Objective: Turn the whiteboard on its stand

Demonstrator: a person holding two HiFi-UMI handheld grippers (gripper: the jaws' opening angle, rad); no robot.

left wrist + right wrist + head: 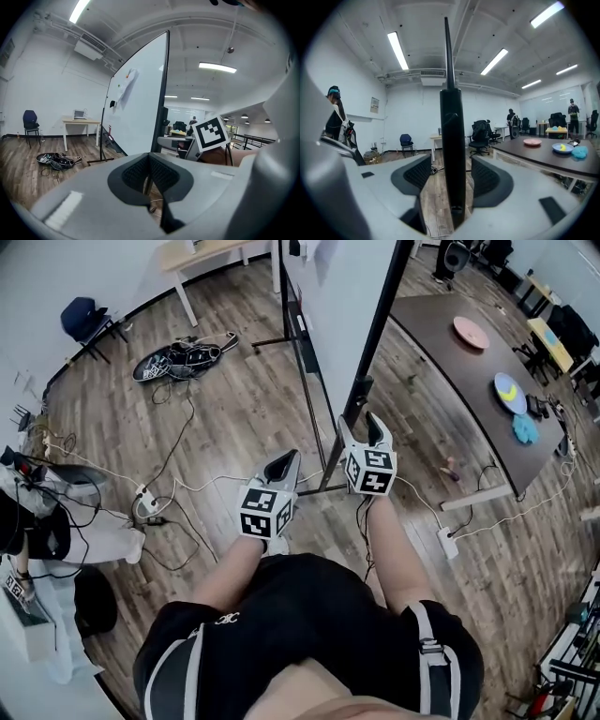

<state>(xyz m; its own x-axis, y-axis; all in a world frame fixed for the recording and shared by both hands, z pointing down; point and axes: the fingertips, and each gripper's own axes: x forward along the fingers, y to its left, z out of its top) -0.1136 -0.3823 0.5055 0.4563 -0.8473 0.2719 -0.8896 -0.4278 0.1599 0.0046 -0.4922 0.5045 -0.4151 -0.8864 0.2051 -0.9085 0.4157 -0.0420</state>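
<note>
The whiteboard (pixel 337 306) stands on its wheeled stand, seen nearly edge-on in the head view, with its black side frame (pixel 375 329) running down toward me. My right gripper (pixel 364 425) is open, its jaws on either side of that black frame (pixel 452 140), with a gap showing on both sides in the right gripper view. My left gripper (pixel 284 463) is shut and holds nothing, a little left of the stand and lower than the right one. From the left gripper view the white board face (pixel 138 112) is at the centre left.
A dark table (pixel 450 371) with coloured plates stands to the right of the board. Cables and a heap of gear (pixel 183 357) lie on the wood floor to the left, with a power strip (pixel 145 502). A blue chair (pixel 84 320) is at far left.
</note>
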